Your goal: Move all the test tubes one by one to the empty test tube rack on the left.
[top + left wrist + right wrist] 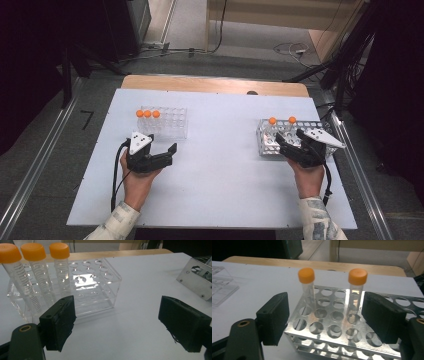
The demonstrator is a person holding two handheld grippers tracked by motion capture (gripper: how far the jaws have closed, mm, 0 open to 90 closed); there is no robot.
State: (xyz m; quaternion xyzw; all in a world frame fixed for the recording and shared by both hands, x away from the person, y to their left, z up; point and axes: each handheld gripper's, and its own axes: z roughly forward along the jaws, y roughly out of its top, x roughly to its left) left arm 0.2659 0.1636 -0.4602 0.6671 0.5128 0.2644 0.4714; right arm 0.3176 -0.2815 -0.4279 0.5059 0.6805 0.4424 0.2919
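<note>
Here the right gripper (324, 320) hangs wide open and empty over the metal rack (342, 332), whose two orange-capped tubes (306, 287) stand upright in it; no writing is legible. The left gripper (117, 322), also wide open and empty, rests well left of that rack beside a clear rack (95, 287).

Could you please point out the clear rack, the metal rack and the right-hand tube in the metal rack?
clear rack (100, 287): left gripper view, top plate.
metal rack (337, 325): right gripper view, top plate.
right-hand tube (357, 276): right gripper view, orange cap.

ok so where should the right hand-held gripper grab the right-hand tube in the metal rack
Probably just under its orange cap, coming level from the near side. The tube stands upright in the metal rack, its upper part clear above the holes; the right hand-held gripper, jaws open, already faces it.
</note>
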